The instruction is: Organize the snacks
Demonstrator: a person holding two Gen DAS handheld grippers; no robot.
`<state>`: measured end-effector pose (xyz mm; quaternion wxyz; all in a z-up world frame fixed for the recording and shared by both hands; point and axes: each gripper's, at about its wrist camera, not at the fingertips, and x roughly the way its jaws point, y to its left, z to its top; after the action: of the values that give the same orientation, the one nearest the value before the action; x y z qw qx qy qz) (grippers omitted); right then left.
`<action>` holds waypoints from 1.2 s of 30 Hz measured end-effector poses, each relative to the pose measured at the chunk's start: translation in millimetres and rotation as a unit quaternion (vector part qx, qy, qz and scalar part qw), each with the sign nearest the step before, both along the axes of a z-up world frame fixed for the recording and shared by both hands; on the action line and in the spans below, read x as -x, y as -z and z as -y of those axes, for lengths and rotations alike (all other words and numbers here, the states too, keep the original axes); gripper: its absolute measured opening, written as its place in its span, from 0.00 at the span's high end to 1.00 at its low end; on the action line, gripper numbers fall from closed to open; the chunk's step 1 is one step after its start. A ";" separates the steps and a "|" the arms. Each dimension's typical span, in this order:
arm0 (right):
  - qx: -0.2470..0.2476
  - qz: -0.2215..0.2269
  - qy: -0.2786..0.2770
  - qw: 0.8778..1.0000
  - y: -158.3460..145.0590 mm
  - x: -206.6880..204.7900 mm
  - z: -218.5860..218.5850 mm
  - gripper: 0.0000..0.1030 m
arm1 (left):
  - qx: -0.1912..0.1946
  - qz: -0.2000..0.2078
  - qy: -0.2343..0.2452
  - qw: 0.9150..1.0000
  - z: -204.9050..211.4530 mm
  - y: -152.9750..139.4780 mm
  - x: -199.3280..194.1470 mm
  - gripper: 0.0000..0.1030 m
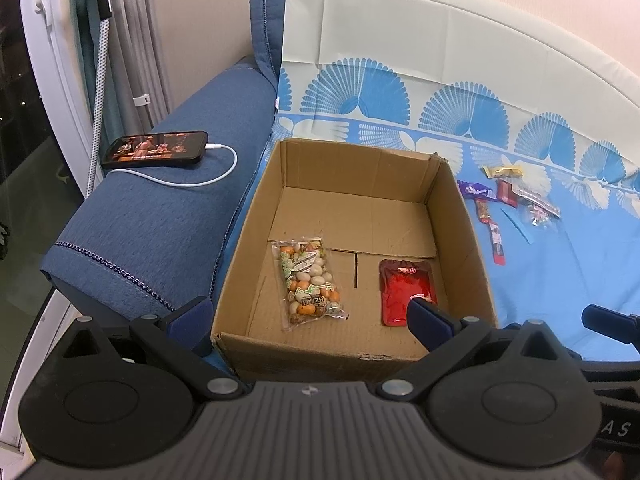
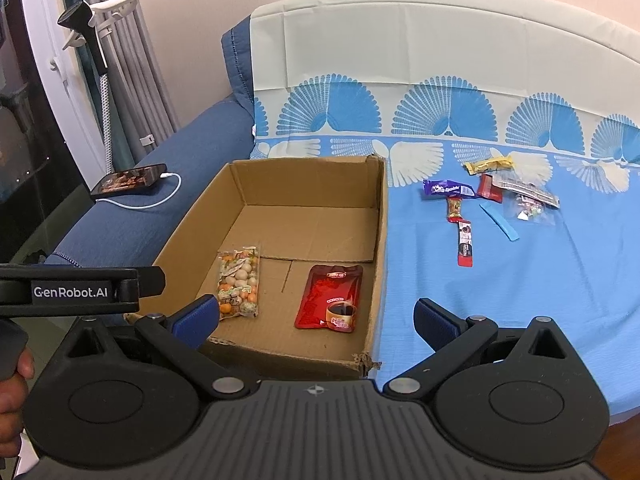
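Two grippers held wide apart above the near edge of a cardboard box [image 2: 312, 200], nothing between the fingers of either: left gripper [image 1: 310, 318], right gripper [image 2: 316, 316]. Largest, a blue patterned cloth [image 2: 500, 280] spread under box and loose snacks. Inside the box, flat on the floor, a clear bag of mixed nuts [image 2: 239, 281] at left and a red pouch [image 2: 331, 297] at right, well apart. Right of the box, on the cloth, a small cluster: purple wrapper [image 2: 448, 189], yellow wrapper [image 2: 489, 165], red stick pack [image 2: 465, 243], clear candy bag [image 2: 529, 209]. On the blue sofa arm [image 1: 160, 224], a phone [image 1: 154, 148] with a white cable plugged in.
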<state>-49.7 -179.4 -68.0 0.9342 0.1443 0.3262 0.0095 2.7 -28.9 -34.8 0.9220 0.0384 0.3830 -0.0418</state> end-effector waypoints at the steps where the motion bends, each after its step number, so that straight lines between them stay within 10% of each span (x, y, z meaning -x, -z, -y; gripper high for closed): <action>1: -0.001 -0.001 0.001 1.000 0.5 -0.4 0.4 0.00 | -0.001 -0.001 0.000 1.000 0.6 0.1 -0.6 0.00; 36: -0.050 -0.023 0.046 0.997 24.0 -16.8 52.5 0.00 | -0.012 -0.019 0.005 1.000 39.1 1.4 -37.3 0.00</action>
<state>-32.9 -231.8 -92.1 0.9174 0.2060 0.3400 -0.0205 40.1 -68.0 -36.2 0.9137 0.0505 0.4010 -0.0427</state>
